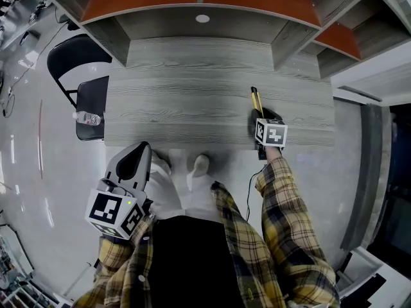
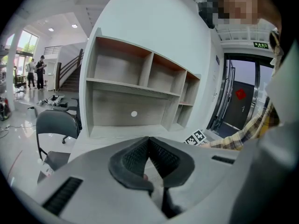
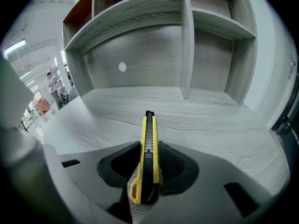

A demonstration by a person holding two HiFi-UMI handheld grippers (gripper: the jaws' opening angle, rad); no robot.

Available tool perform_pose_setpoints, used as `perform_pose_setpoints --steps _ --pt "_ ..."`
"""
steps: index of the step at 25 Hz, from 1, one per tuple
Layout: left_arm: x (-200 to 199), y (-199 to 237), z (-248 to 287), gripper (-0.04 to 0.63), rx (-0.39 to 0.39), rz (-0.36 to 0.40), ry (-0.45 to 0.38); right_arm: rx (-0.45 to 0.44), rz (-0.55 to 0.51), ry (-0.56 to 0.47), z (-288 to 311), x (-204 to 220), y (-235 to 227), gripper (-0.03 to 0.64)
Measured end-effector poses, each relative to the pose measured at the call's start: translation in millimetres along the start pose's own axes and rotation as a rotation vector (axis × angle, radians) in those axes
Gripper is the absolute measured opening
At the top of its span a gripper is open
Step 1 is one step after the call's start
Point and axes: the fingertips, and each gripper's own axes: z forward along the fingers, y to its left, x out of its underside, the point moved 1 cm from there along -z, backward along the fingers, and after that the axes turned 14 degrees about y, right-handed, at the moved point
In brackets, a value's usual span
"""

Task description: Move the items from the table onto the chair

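A yellow and black utility knife lies on the grey wood table, towards its front right, pointing at the shelves. My right gripper is around the knife's rear half, with both dark pads against its sides. From above, the knife sticks out ahead of that gripper. My left gripper hangs off the table's front edge near the person's lap. Its jaws meet with nothing between them. A black chair stands at the table's left end with a plastic bottle lying on its seat.
A shelf unit with open compartments rises along the table's far edge. The chair also shows at the left of the left gripper view. Glossy floor surrounds the table. People stand far off in the hall at the left.
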Motion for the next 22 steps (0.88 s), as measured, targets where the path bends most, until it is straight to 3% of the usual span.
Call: perform_pose_setpoints --steps 12,17,22 --pt "6 23 -17 0.005 -0.036 -0.073 -0.057 -0.108 -0.012 -0.071 -30 -5 45 0.127" --pt "4 44 -25 0.005 -0.036 -0.112 -0.092 -0.182 -0.042 -0.113 -51 -24 95 0.127" --pt "1 83 -43 0.005 -0.048 -0.149 -0.132 -0.276 -0.109 -0.144 -69 -48 175 0.127"
